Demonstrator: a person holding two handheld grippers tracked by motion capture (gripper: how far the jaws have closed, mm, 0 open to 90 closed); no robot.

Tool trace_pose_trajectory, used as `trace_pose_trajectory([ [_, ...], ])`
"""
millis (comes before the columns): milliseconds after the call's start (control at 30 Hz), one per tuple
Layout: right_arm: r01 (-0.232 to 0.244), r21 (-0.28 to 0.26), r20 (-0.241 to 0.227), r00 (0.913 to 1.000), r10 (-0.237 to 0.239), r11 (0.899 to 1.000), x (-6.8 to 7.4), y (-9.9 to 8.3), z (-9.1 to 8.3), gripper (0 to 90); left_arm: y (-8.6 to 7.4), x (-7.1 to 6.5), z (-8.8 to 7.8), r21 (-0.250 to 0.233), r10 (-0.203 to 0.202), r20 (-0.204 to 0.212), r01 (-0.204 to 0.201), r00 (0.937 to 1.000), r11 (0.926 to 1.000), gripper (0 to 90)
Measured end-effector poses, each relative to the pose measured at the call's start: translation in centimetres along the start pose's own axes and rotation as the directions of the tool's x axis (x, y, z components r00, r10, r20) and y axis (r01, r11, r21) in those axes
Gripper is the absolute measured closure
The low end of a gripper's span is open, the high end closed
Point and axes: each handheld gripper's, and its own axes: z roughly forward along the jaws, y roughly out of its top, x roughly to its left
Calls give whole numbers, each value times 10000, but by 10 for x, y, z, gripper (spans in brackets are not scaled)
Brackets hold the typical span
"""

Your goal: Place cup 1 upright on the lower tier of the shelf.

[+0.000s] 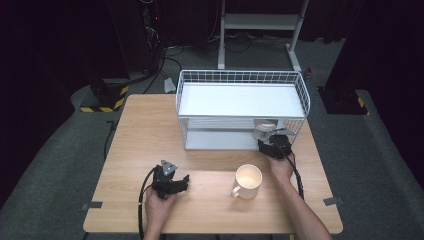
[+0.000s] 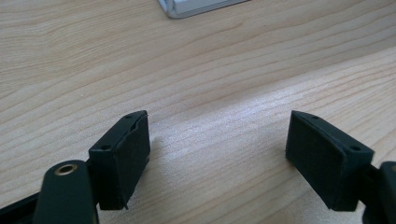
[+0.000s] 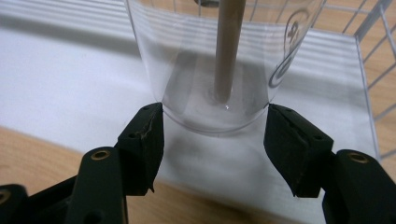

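High view, left gripper [image 1: 186, 181]: at 7 o'clock on the wooden table [image 1: 145, 130], held low over the bare wood; in the left gripper view its jaws stand apart with nothing between them.
White mug [image 1: 247, 180]: just right of table centre toward 5 o'clock, upright, mouth up, handle toward 7 o'clock, well apart from both grippers.
Wire rack [image 1: 242, 107]: white, at 12 o'clock on the table, two shelves.
Right gripper [image 1: 265, 134]: at 3 o'clock, reaching into the rack's lower shelf at its right end.
Clear glass [image 3: 219, 60]: stands on the white lower shelf [image 3: 70, 93]; in the right gripper view its base sits between the two pads, which press its sides.
Glass, axis: upright, long axis vertical, base down.
Stick [image 3: 229, 46]: wooden, stands upright inside the glass, foot on its bottom.
Markings: dark printed strokes on the glass at 2 o'clock, not readable.
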Motion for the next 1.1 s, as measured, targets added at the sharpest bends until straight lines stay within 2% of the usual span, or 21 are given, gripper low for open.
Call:
trace_pose_trajectory([
  [67,9,-111,51,10000,-8,9999,0,4,2,405,0,0,0,9,-7,0,7,10000,10000,221],
  [267,-212,124,107,9997,211,9997,-1,8,9,413,0,0,0,10,8,1,-8,10000,10000,221],
  [433,-114,115,269,9996,111,9999,-2,11,15,439,0,0,0,43,52,8,-52,10000,10000,221],
  [467,31,68,304,9995,-33,10000,-3,11,16,442,0,0,0,39,47,9,-47,10000,10000,221],
  [567,-192,204,333,9993,185,9996,-2,9,19,459,0,0,0,20,19,2,-19,10000,10000,221],
  [867,9,8,436,9991,-9,10000,-5,9,21,511,0,0,0,2,2,1,-2,10000,10000,221],
  [1000,-85,83,386,9992,82,9999,-5,9,19,484,0,0,0,-2,-4,3,4,10000,10000,221],
  [1067,121,-19,237,9996,-120,9999,-7,10,17,444,0,0,0,0,-1,1,1,10000,10000,221],
  [1100,-177,81,189,9997,176,9998,-5,10,14,424,0,0,0,0,-2,1,2,10000,10000,221],
])
